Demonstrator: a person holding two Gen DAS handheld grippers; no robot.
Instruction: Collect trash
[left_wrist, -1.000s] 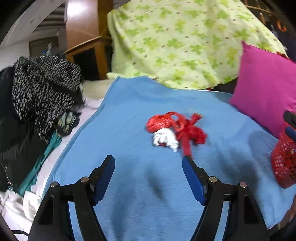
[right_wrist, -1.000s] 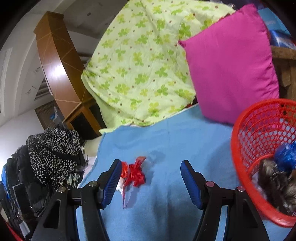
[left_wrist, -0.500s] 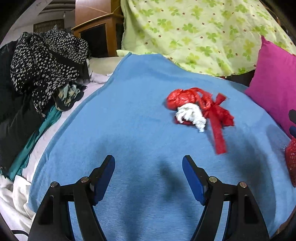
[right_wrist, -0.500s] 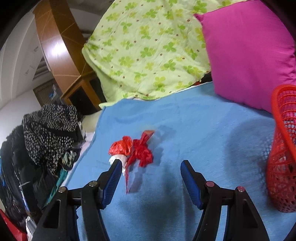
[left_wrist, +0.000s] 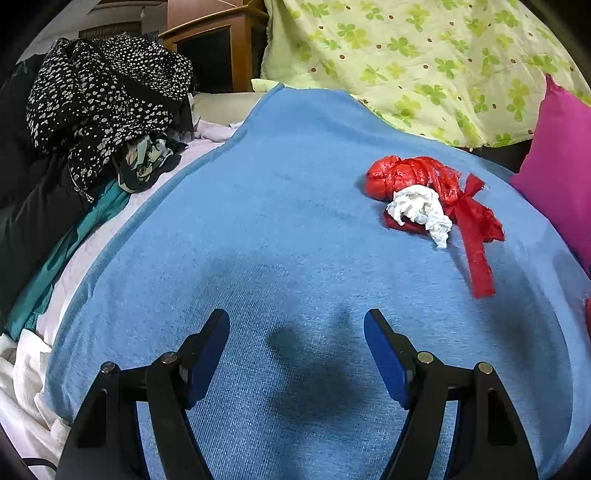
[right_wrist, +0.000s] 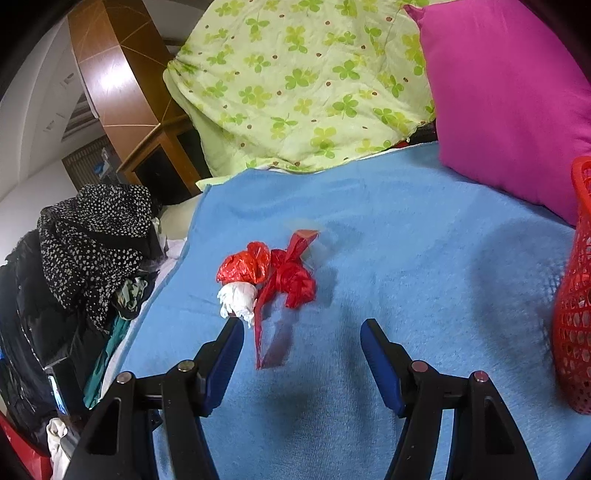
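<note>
Trash lies on the blue blanket (right_wrist: 424, 266): a crumpled red plastic bag (right_wrist: 280, 273) with a white tissue wad (right_wrist: 239, 297) touching its near side. One long red strip of the bag reaches toward the right gripper (right_wrist: 302, 326), and its end is between the two blue fingers, but the pads do not touch it. The jaws of this gripper stand apart and hold nothing. The left gripper (left_wrist: 296, 321) is also spread wide and empty, over bare blanket; in its view the red plastic bag (left_wrist: 424, 181) and the tissue (left_wrist: 421, 208) are ahead and to the right, well apart from its fingers.

A red mesh basket (right_wrist: 576, 295) stands at the right edge of the right wrist view, near the pink pillow (right_wrist: 509, 96). Its inside is not visible, so I cannot tell what it contains. Behind are a green clover-print quilt (right_wrist: 303, 85) and, at left, a pile of dark clothes (left_wrist: 96, 96).
</note>
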